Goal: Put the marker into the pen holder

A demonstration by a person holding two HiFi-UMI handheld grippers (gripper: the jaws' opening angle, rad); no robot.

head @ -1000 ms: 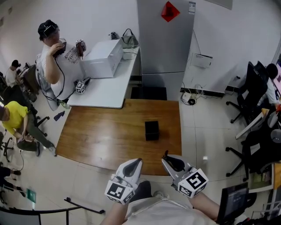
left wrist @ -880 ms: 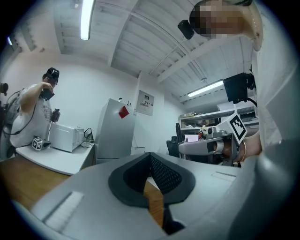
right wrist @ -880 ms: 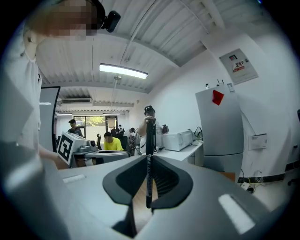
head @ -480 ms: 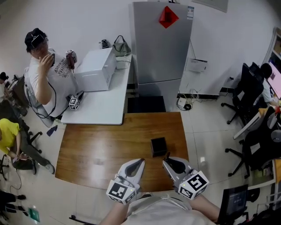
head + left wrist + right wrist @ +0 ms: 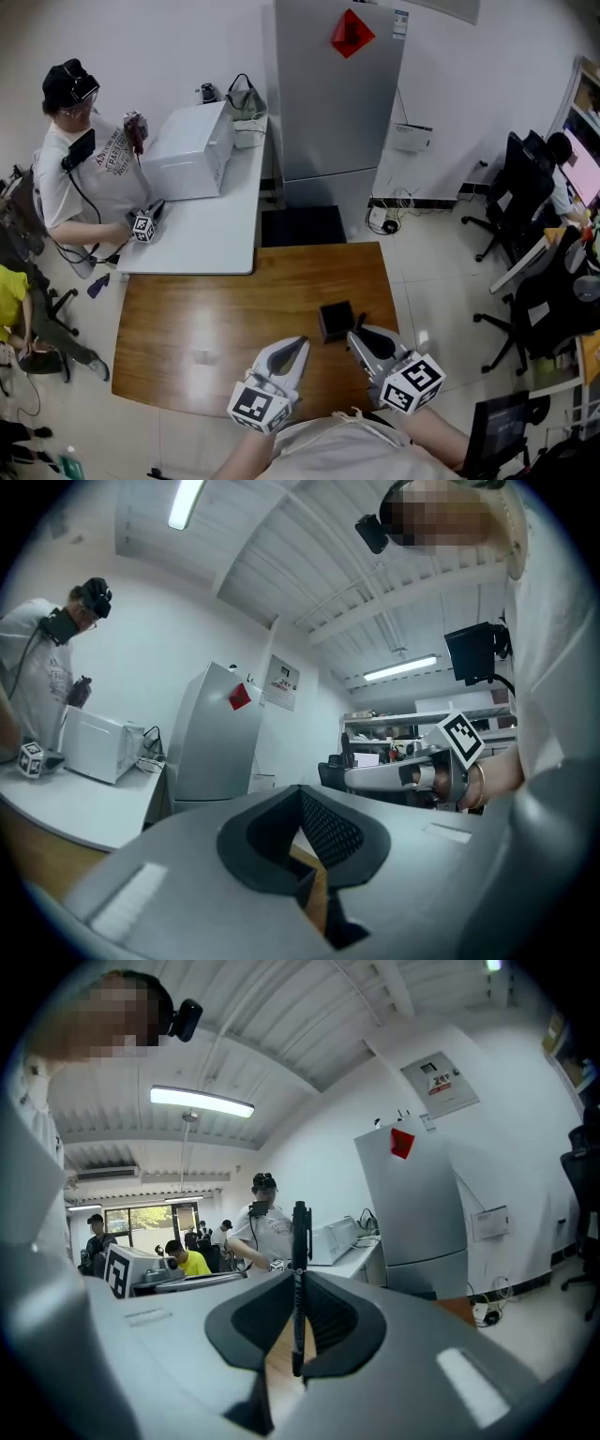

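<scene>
- Marker [image 5: 299, 1241] stands upright, pinched between the narrow-set jaws of my right gripper [image 5: 360, 335], with its top poking above the pads.
- My left gripper [image 5: 294, 347] is alongside, its jaws drawn together with nothing in them. Only the wooden table [image 5: 216, 328] shows through the slot.
- Just past my right gripper's tip, the black pen holder [image 5: 336, 321] sits mouth up on the table's near right part. The marker is beside it, not over it.
- Pickup is done. I judge what is left is carrying the marker above the opening, lowering it in and letting go.
- Farther off, a person [image 5: 94, 178] stands by a white table [image 5: 206, 234].
</scene>
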